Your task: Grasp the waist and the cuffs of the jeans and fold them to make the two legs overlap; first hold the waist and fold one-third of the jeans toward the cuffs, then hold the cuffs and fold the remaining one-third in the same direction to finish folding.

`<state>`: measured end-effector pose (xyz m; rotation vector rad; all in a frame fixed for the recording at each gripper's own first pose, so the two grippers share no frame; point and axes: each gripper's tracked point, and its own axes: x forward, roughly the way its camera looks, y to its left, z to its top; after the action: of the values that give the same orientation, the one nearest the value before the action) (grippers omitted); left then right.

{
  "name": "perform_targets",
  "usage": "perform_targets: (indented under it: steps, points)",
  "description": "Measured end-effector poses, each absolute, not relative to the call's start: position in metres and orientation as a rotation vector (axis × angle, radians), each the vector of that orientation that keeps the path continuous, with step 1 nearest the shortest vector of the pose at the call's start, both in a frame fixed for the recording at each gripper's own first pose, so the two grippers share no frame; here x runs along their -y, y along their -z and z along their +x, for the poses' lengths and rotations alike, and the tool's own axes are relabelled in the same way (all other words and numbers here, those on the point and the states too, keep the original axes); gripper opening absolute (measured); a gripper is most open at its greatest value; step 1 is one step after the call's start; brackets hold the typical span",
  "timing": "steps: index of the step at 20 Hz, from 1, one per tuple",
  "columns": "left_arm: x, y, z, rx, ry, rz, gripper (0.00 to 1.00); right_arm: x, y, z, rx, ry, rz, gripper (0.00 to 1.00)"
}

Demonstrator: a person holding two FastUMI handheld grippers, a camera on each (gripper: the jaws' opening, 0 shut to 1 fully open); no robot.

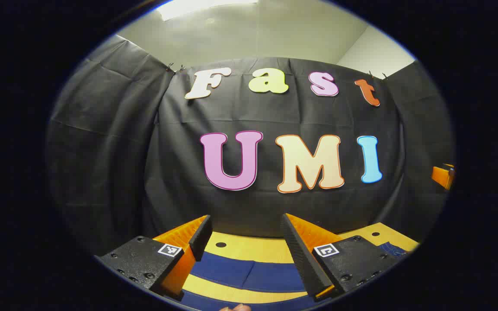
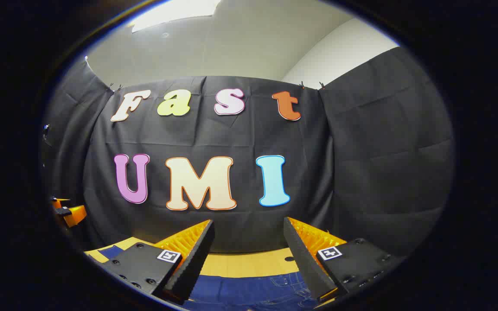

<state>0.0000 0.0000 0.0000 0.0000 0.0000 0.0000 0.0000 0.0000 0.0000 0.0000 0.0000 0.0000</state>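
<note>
Left gripper [image 1: 249, 242]: I had its two fingers spread wide with nothing between them, held level above the table and facing the far wall.
Right gripper [image 2: 249, 246]: its fingers were likewise spread apart and empty, at about the same height.
Other tool seen: at the right edge of the left gripper view I could see part of the right gripper; at the left edge of the right gripper view, part of the left gripper.
Dark blue denim jeans [image 1: 249, 276]: they lay flat on the table just below and beyond both sets of fingers. Under the left gripper I saw two plain blue bands, probably the legs, with a strip of table between them; under the right gripper the stitching and pocket seams [image 2: 285, 283] suggested the waist end.
Yellow wooden table [image 1: 249, 250]: bare at the far side, with small dark holes.
Step in hand, my judgement: no fold looked started; the first grasp was due.
Doing it well: I judged both tools should tip down, pinch an edge through its full thickness, then lift and carry together so the legs overlap evenly.
</note>
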Motion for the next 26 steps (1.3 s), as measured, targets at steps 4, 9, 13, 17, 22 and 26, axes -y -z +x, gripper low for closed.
perform_targets:
  steps: [4, 9, 13, 17, 22, 26]
  points:
    - [0.003, 0.003, -0.02, -0.004, 0.021, 0.075, 0.94, 0.001, 0.002, 0.001, -0.002, -0.046, 0.007, 0.99]
    - [-0.025, 0.015, -0.062, -0.049, -0.068, 0.249, 1.0, 0.0, 0.019, -0.001, -0.019, -0.156, -0.002, 0.99]
    - [-0.062, 0.038, -0.107, -0.14, -0.137, 0.492, 0.95, -0.012, 0.046, -0.004, -0.077, -0.267, 0.03, 0.99]
    - [-0.078, 0.077, -0.14, -0.245, -0.076, 0.68, 0.94, -0.017, 0.038, 0.001, -0.041, -0.274, 0.009, 0.99]
    - [-0.114, 0.145, -0.158, -0.414, -0.018, 0.799, 0.95, -0.034, 0.037, 0.002, -0.036, -0.285, -0.012, 0.99]
    - [-0.143, 0.194, -0.16, -0.558, 0.065, 0.923, 0.95, -0.055, 0.044, 0.001, -0.047, -0.3, -0.038, 0.99]
